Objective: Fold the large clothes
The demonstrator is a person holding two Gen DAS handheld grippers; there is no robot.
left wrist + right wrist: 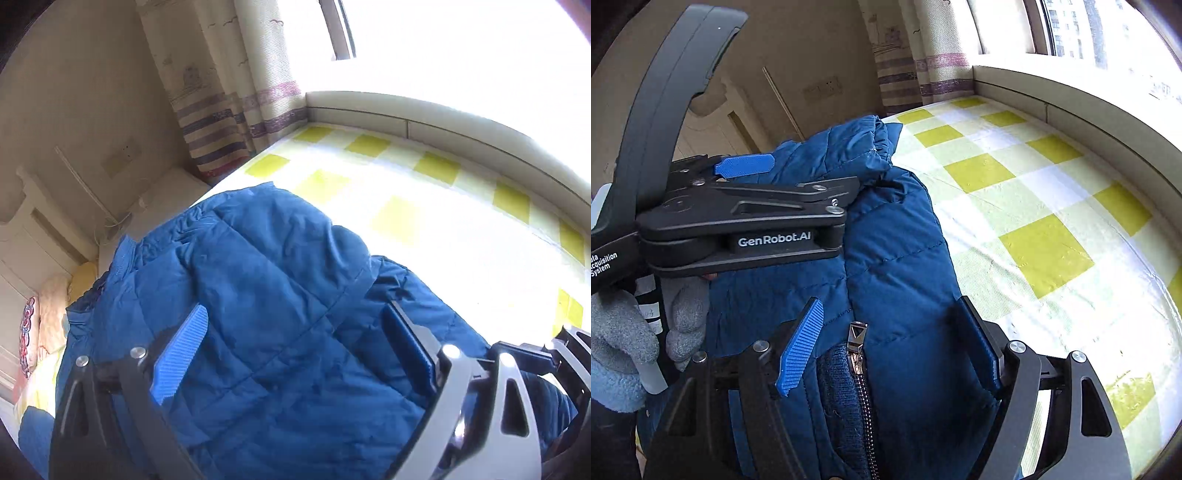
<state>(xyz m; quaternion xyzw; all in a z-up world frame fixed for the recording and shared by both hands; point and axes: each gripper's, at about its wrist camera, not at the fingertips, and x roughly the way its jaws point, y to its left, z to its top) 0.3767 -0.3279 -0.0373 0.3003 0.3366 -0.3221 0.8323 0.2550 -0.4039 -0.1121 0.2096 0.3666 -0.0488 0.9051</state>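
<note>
Looking left to right in the right wrist view, I first see a gloved hand (pixel 624 332) at the left edge, wrapped round the handle of the left gripper (pixel 768 173). That tool crosses the upper left of the frame on its side, one blue pad showing, its tip over the jacket's far part; from this angle I cannot tell its gap. In its own view the two blue pads stand wide apart, lower left and lower right, with quilted cloth behind them and nothing pinched, as far as I can see.

Centre frame, the blue padded jacket (pixel 897 258) lies on the checked yellow and white sheet (pixel 1045 254). Its long axis runs from the bottom centre, where the zip (pixel 858 350) and a dark knitted lining show, away toward the bunched end at the upper middle. It looks folded into a narrow band already.

Over the zip end hangs my right gripper (pixel 894 350), pads well apart on either side of the zip, not pressing the cloth.

Right of the jacket is bare sheet, then the window ledge (pixel 1089 107).

I judge the next fold runs along that axis: right takes the near end, left is nearer the far end.
</note>
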